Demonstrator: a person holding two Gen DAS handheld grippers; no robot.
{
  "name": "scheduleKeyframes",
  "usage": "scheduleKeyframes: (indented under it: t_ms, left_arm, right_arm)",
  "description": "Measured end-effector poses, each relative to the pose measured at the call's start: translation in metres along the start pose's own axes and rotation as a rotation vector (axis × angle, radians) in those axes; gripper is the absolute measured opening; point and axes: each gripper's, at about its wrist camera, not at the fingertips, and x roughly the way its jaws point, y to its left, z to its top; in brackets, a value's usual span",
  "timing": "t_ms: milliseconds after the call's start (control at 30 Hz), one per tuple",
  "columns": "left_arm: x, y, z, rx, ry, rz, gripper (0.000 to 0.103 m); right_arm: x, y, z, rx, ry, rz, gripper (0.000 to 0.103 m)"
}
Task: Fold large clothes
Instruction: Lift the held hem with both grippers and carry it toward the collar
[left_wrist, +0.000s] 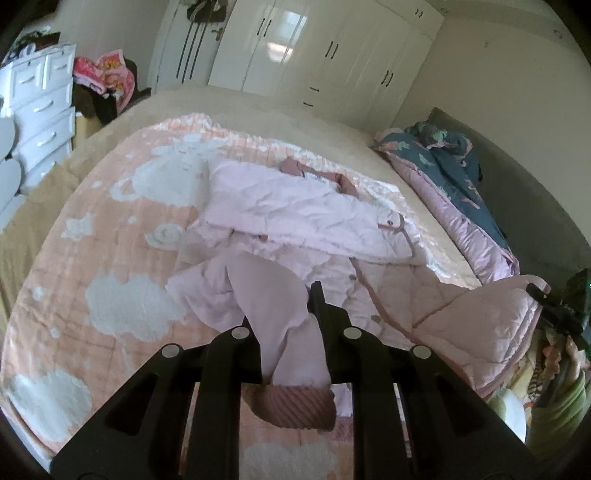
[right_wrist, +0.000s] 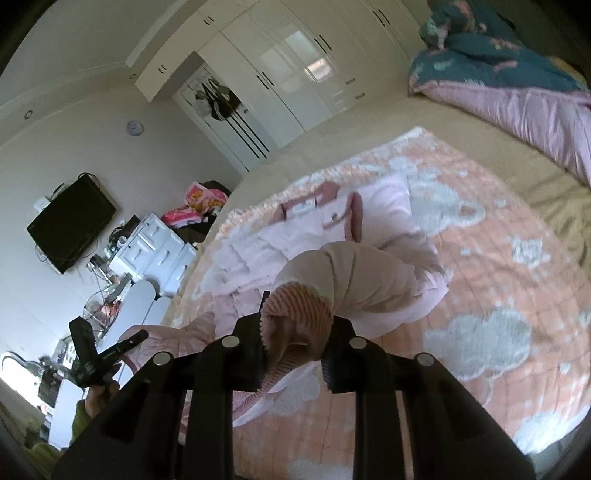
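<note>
A pale pink padded jacket (left_wrist: 295, 210) lies crumpled in the middle of the bed, partly folded over itself. My left gripper (left_wrist: 282, 314) is shut on one of its sleeves (left_wrist: 266, 291). That sleeve's ribbed darker pink cuff (left_wrist: 295, 406) hangs down behind the fingers. My right gripper (right_wrist: 295, 325) is shut on the other sleeve's ribbed cuff (right_wrist: 291, 310), and that sleeve (right_wrist: 362, 273) arches up from the jacket (right_wrist: 258, 236). Both sleeves are lifted off the bed. Each gripper shows at the edge of the other's view, the right gripper (left_wrist: 554, 302) and the left gripper (right_wrist: 122, 345), beside quilted pink cloth.
The bed carries a peach quilt with white clouds (left_wrist: 125, 306). A rolled blue and pink duvet (left_wrist: 454, 173) lies along its far side. White wardrobes (left_wrist: 314, 48) stand behind, a white dresser (left_wrist: 40, 107) with piled clothes to the left, and a wall television (right_wrist: 70, 221).
</note>
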Motion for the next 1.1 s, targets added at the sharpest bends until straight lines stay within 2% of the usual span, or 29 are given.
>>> scheduleKeyframes:
  t_ms: [467,800,1100]
  left_arm:
    - [-0.001,-0.012,0.029,0.030,-0.051,0.000,0.009]
    - [0.001,-0.013,0.062,0.025,-0.098,-0.001,0.009]
    - [-0.001,-0.013,0.098,0.010,-0.144,-0.003,0.009]
  right_arm:
    - [0.005,0.007,0.027,-0.044,-0.040,-0.013,0.021]
    - [0.008,0.005,0.052,-0.043,-0.078,-0.011,0.021]
    - [0.010,0.018,0.085,-0.074,-0.117,-0.007,0.021]
